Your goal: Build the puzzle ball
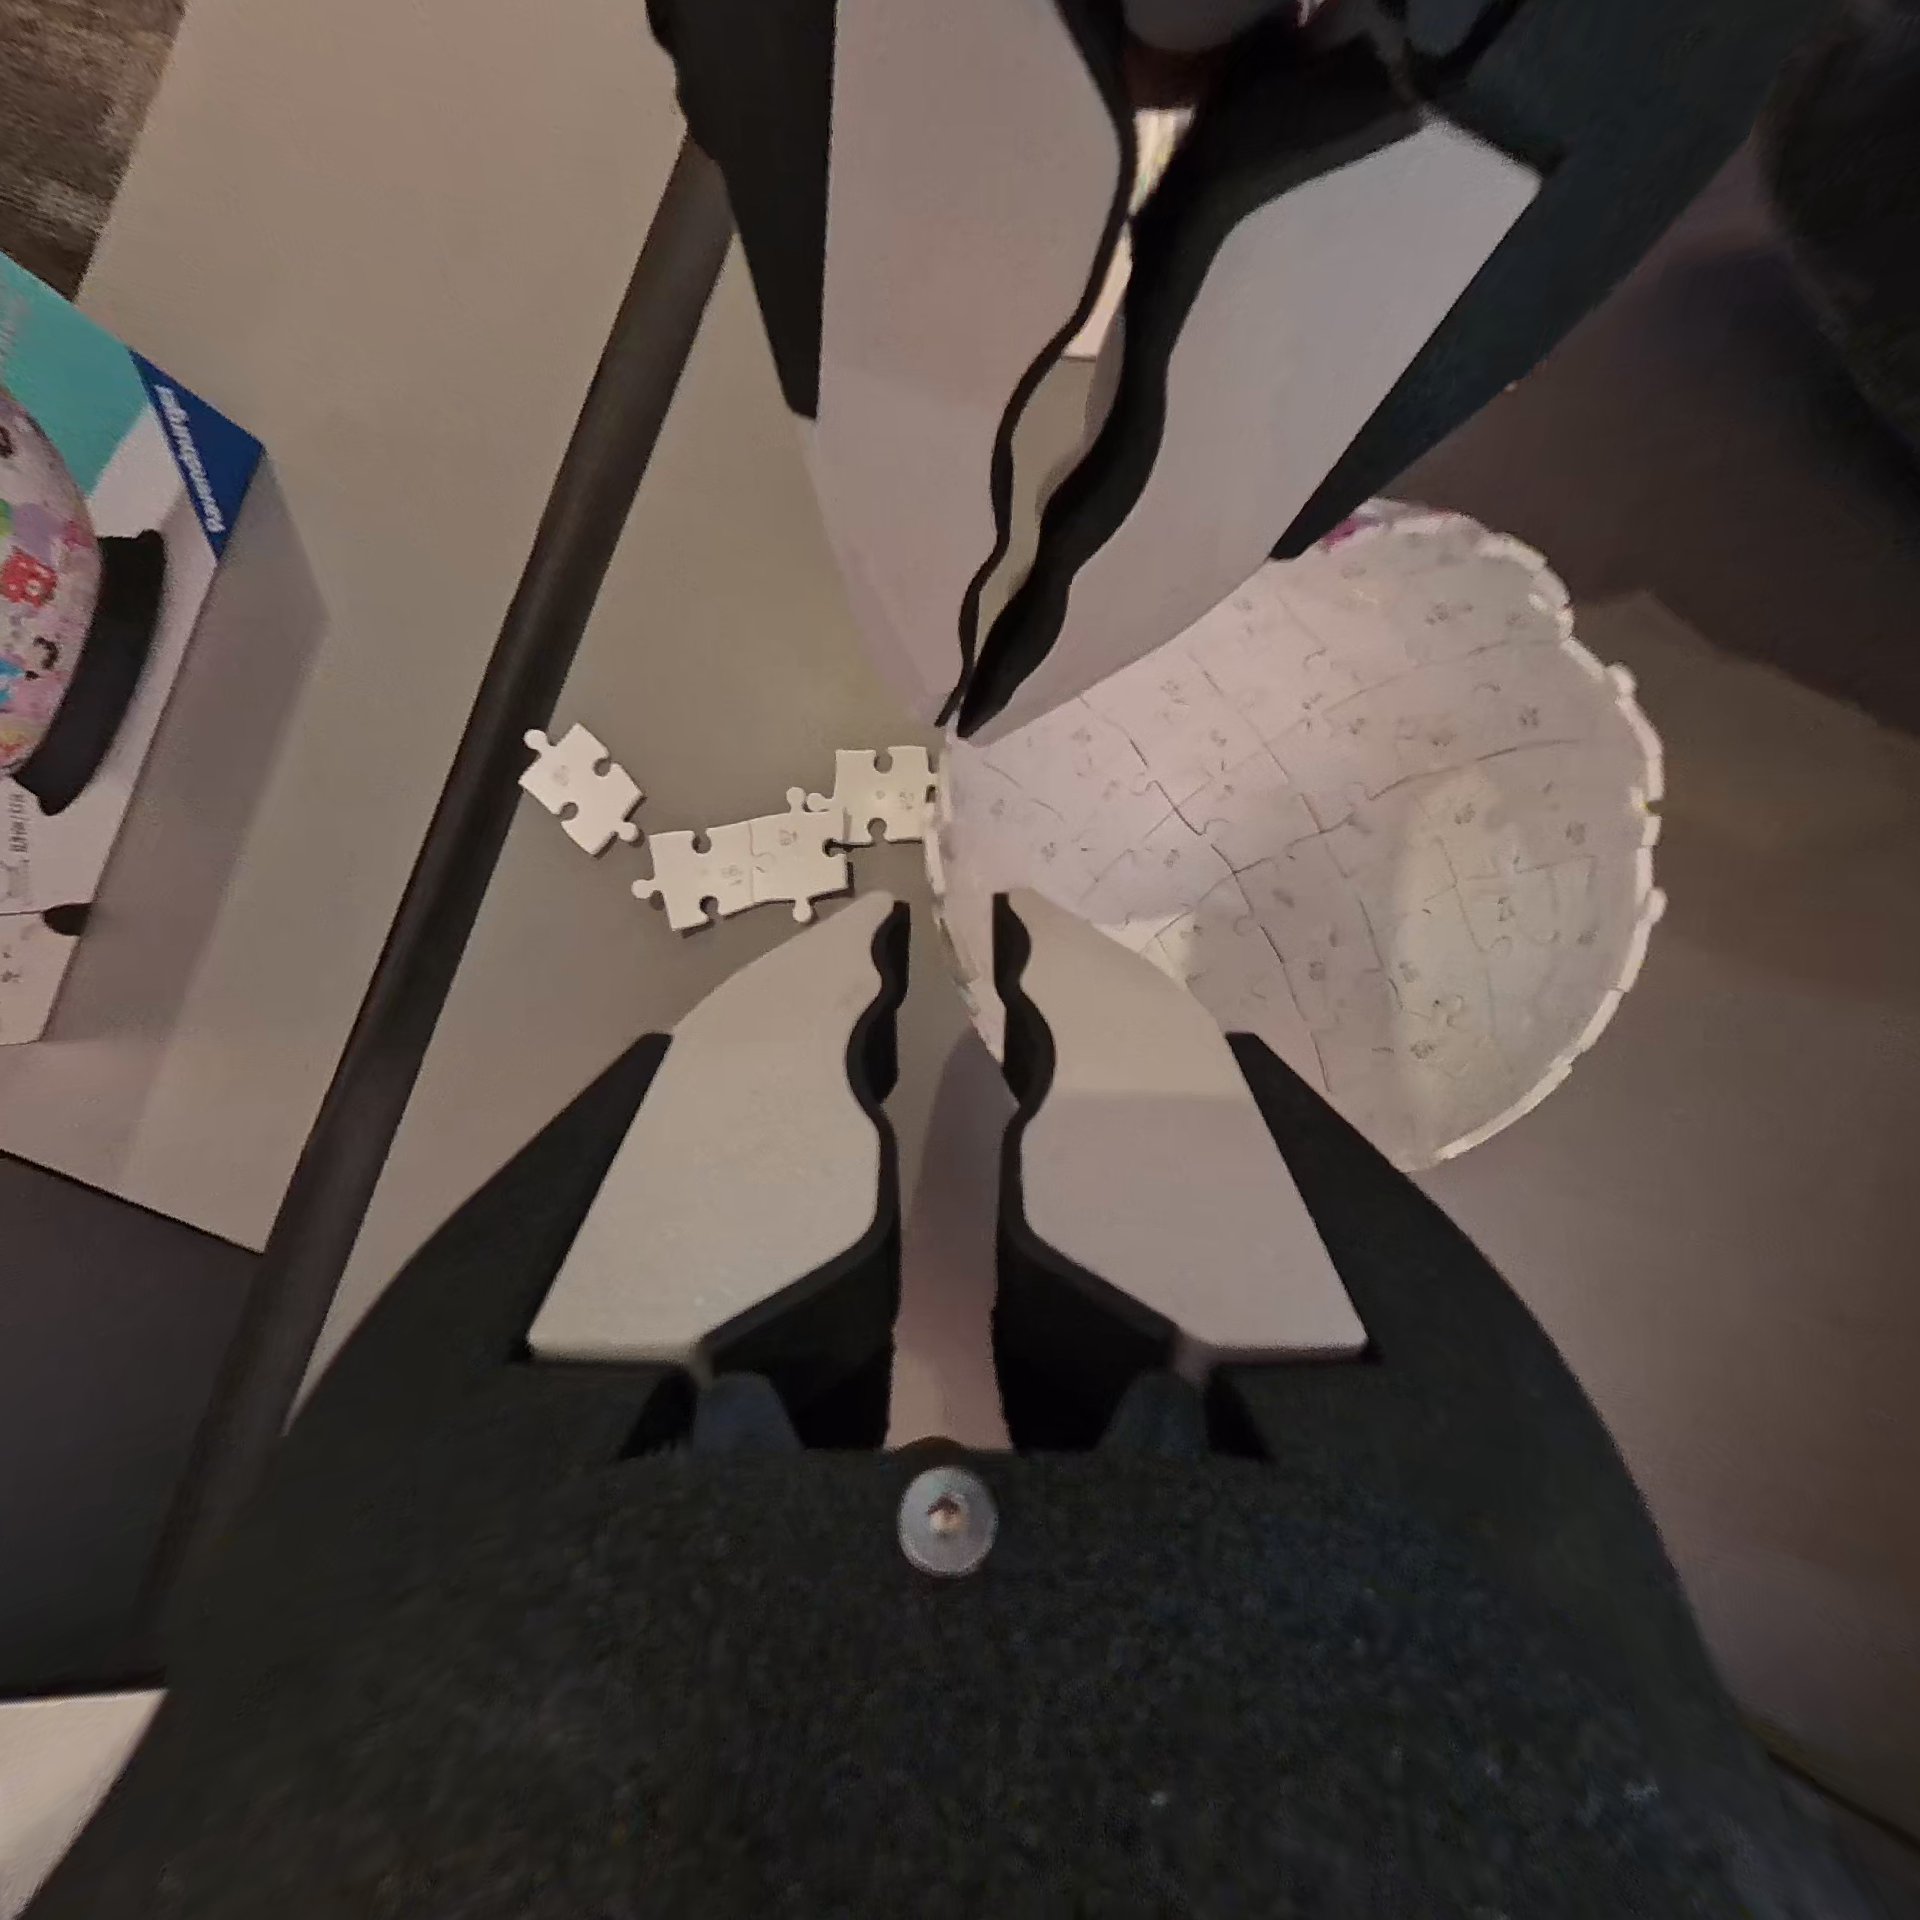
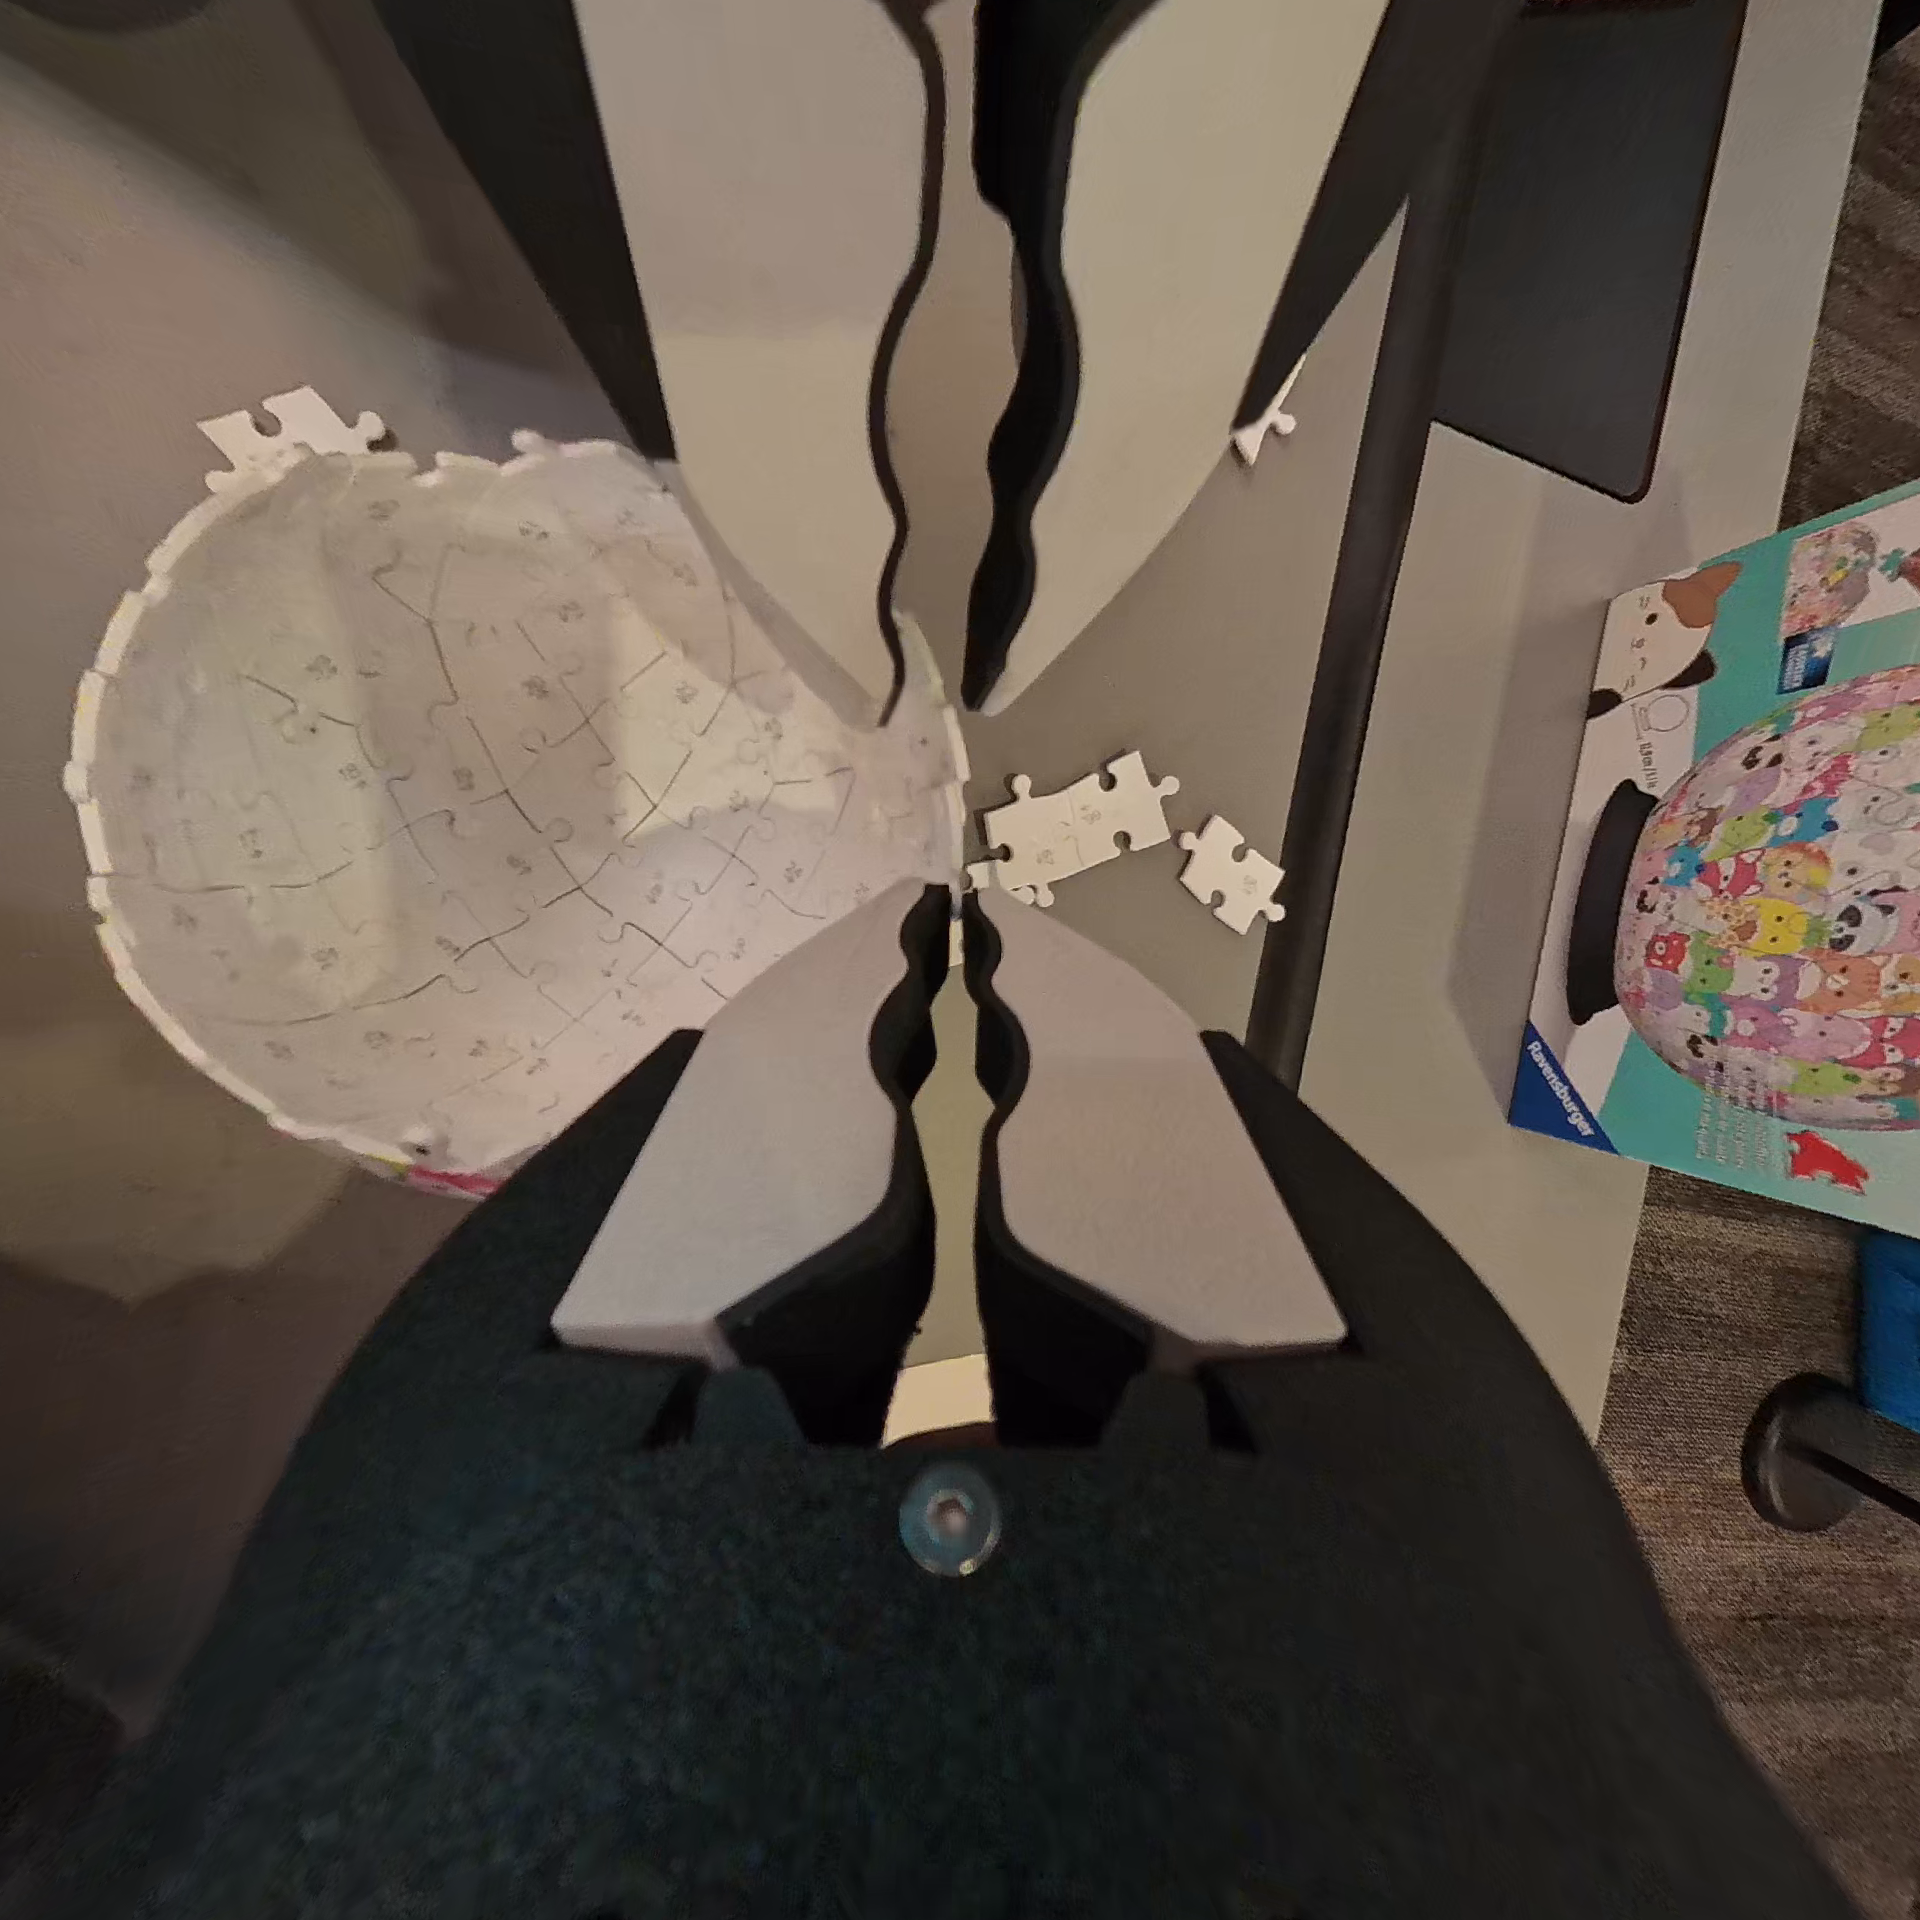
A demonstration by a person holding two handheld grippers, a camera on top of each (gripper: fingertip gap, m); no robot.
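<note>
Puzzle ball, half built: a white bowl-shaped shell of interlocked curved plastic pieces [image 2: 343, 748], its hollow printed inner side facing both cameras and a strip of coloured outer face showing at its near edge. It lies over the grey table top [image 1: 416, 312], left of the loose pieces in the right wrist view.

Right gripper [image 2: 948, 909], black with pale grey finger faces: jaws nearly closed, pinching the shell's rim at its right edge.

Left gripper [image 1: 948, 920]: jaws slightly apart, with the same rim passing between them; a sliver of table shows beside the rim, so no firm grip is seen. The two grippers face each other across this stretch of rim.

On the table just beside the rim lie a joined pair of white puzzle pieces [image 1: 743, 857], one single white piece [image 1: 582, 784] farther out, and another white piece [image 1: 883, 795] touching the shell. A dark bar [image 2: 1340, 727] separates these from the turquoise puzzle box [image 2: 1766, 883].
</note>
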